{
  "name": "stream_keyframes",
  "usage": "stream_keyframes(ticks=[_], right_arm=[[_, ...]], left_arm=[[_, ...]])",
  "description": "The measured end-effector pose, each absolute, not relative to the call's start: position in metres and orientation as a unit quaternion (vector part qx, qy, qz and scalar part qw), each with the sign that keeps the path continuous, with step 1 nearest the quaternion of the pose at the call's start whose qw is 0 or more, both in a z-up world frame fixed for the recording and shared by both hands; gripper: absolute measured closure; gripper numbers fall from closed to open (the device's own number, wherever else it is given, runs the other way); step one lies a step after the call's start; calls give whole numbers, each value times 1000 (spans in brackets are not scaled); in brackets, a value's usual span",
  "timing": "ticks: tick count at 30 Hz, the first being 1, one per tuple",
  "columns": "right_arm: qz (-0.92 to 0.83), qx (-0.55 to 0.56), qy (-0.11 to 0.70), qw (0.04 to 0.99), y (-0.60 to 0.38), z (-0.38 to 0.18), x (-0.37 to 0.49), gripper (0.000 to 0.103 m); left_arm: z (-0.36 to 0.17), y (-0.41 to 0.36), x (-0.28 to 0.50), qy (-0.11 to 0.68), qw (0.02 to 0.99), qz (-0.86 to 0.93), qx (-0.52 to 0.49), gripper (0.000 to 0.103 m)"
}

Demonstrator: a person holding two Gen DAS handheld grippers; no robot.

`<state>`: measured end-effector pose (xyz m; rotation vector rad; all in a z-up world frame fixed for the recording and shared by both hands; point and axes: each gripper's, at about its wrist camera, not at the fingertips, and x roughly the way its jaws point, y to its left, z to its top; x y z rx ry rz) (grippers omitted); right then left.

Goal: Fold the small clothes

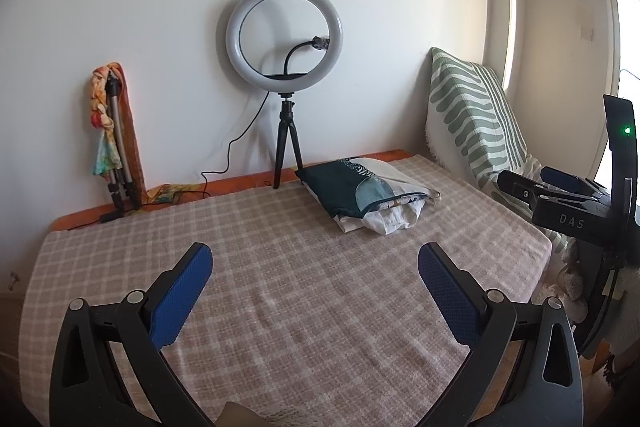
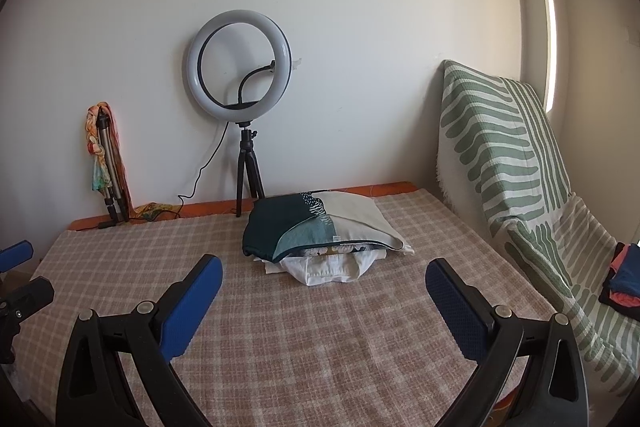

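A stack of folded clothes [image 1: 370,197] lies at the far middle-right of the checked cloth surface [image 1: 280,307]; its top piece is dark teal and cream, with white pieces under it. It also shows in the right wrist view [image 2: 320,235]. My left gripper [image 1: 316,259] is open and empty, above the near part of the surface. My right gripper [image 2: 324,273] is open and empty, just short of the stack. The right gripper also shows at the right edge of the left wrist view [image 1: 560,187]. More dark, blue and coral clothes [image 2: 624,279] lie on the striped throw at far right.
A ring light on a small black tripod [image 1: 285,75] stands at the back edge by the wall, its cable trailing left. A folded tripod with a colourful scarf [image 1: 114,139] leans on the wall at back left. A green-striped throw [image 2: 520,167] covers a seat at right.
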<state>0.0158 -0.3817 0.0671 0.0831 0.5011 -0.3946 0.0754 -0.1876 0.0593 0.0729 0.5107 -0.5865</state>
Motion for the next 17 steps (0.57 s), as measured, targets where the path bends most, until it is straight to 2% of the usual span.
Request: stream_keyframes(ticks=[17], right_arm=[[-185, 43, 251, 949, -386, 60, 23, 0]], left_arm=[[57, -187, 74, 228, 929, -286, 52, 1]])
